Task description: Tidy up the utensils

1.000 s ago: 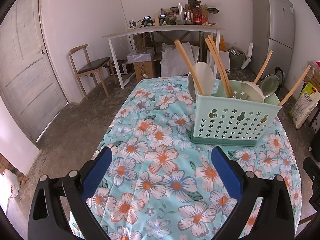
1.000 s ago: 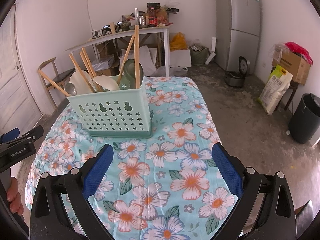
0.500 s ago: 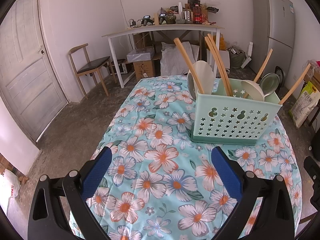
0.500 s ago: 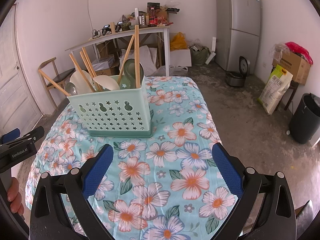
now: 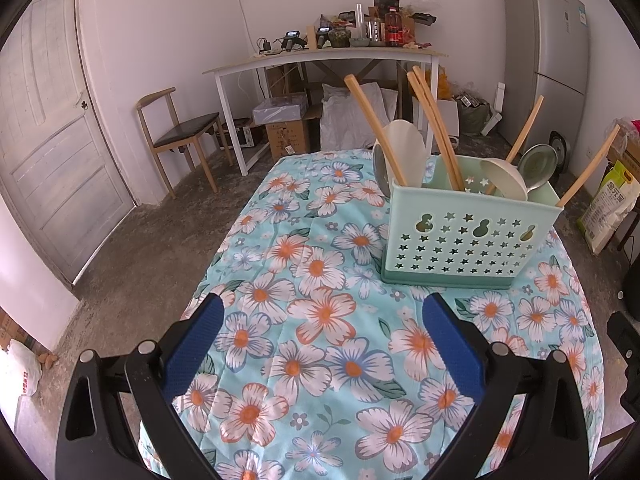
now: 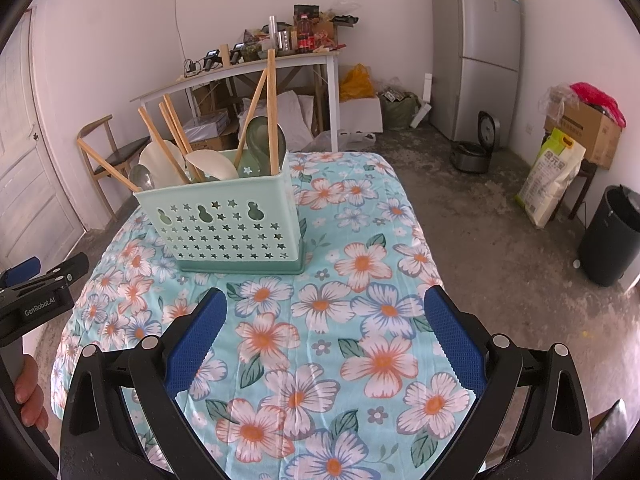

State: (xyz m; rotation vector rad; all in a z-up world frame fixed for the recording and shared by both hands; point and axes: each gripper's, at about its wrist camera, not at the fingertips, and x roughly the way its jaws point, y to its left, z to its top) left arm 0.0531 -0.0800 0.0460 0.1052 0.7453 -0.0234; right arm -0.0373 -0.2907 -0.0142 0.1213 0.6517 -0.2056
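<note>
Utensils (image 5: 404,156) stood bunched in a mint-green caddy (image 5: 468,240), which sat upright on a floral cloth (image 5: 320,312) covering the table. In the left wrist view the caddy lay ahead and to the right of the left gripper (image 5: 322,332), well apart from it; in the right wrist view the caddy (image 6: 228,224) lay ahead and to the left of the right gripper (image 6: 326,330), also apart. Its front wall was pierced with stars and gourd shapes.

Out of the caddy leaned several wooden handles (image 6: 272,108) at different tilts, two pale spoons (image 6: 212,164), a green spoon (image 6: 264,140) and a metal ladle (image 6: 142,178) near the left corner in the right wrist view. Which compartment held which piece could not be told.

Both claws were spread wide with nothing between their blue pads (image 5: 450,344), and they hung over bare cloth. No utensil lay on the cloth in either view.

At the left edge of the right wrist view the left gripper (image 6: 38,280) showed from the side, with a hand (image 6: 28,392) wrapped around its grip below.

Behind the table stood a white desk (image 5: 328,60) loaded with bottles and clutter, a wooden chair (image 5: 176,140) beside a door (image 5: 52,132), and a grey fridge (image 6: 476,56). A black bin (image 6: 612,236) and a rice sack (image 6: 554,176) stood on the concrete floor to the right.
</note>
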